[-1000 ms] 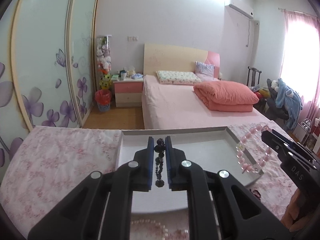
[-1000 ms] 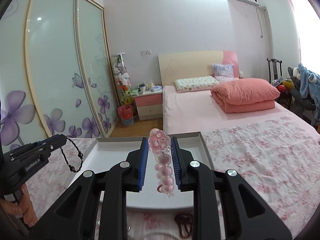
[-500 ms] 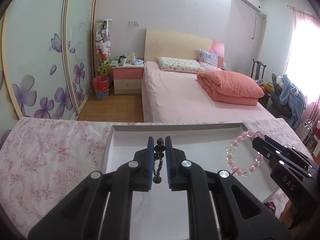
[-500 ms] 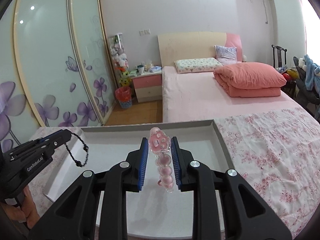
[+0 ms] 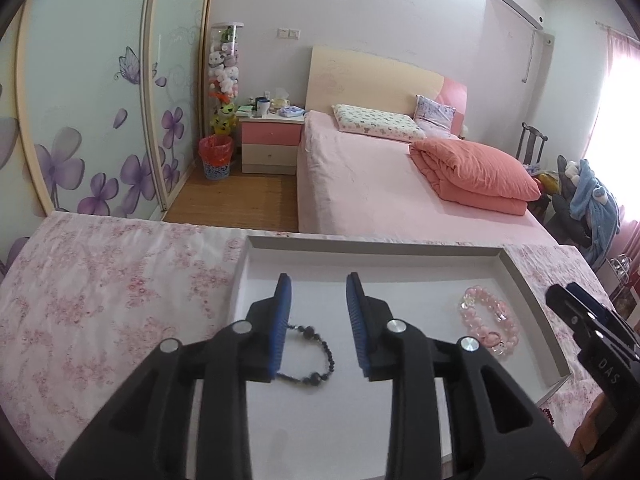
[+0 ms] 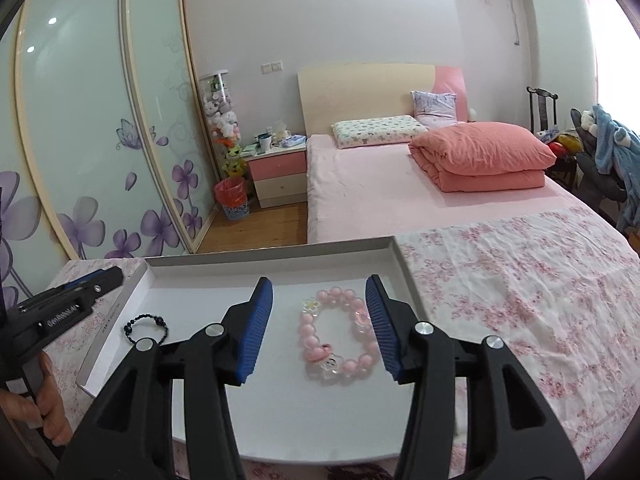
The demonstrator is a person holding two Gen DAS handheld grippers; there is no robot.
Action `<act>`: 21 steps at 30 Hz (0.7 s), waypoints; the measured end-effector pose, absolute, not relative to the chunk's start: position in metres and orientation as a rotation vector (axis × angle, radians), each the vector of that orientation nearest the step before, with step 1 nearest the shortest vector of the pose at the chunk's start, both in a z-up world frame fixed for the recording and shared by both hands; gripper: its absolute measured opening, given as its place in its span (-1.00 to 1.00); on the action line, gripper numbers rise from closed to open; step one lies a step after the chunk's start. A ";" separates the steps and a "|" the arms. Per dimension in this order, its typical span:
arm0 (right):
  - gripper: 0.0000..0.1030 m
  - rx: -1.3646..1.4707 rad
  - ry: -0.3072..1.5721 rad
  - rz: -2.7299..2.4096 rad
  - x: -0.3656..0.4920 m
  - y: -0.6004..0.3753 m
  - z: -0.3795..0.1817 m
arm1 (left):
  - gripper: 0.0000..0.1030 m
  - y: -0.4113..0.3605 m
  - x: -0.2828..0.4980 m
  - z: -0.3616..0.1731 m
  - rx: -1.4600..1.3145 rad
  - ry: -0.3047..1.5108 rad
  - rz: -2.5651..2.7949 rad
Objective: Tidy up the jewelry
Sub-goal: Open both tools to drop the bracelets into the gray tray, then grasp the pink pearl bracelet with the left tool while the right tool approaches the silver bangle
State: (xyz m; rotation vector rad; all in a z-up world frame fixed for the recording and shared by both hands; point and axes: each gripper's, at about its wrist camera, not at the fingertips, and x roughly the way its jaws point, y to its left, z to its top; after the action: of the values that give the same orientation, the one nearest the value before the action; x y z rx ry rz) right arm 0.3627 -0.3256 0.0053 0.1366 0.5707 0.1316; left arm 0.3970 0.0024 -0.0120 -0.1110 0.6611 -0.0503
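Note:
A shallow white tray point(image 5: 524, 292) lies on a pink flowered cloth; it also shows in the right wrist view point(image 6: 400, 264). A black bead bracelet point(image 5: 316, 354) lies on the tray floor between the fingers of my open left gripper point(image 5: 319, 284); it also shows in the right wrist view point(image 6: 146, 330). A pink bead bracelet point(image 6: 334, 338) lies on the tray between the fingers of my open right gripper point(image 6: 319, 288); it also shows in the left wrist view point(image 5: 486, 326). Both grippers are empty and just above the tray.
The flowered cloth point(image 6: 520, 280) covers the surface around the tray. A dark red bead string point(image 5: 546, 414) lies by the tray's right front corner. A bed point(image 5: 380, 184) stands beyond the far edge, sliding wardrobe doors point(image 5: 80, 100) on the left.
Both grippers have opened and let go of their bracelets. The black bracelet and the pink bracelet now lie flat on the tray floor.

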 end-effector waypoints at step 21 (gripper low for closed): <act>-0.03 0.127 0.659 0.128 0.272 -0.370 -0.007 | -0.27 0.035 0.265 -0.020 -0.070 0.736 -0.072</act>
State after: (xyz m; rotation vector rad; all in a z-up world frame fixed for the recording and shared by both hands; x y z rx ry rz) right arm 0.2716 -0.3699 -0.0065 0.1266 0.6590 0.1276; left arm 0.2651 0.0348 -0.0200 -0.0702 0.7364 -0.0718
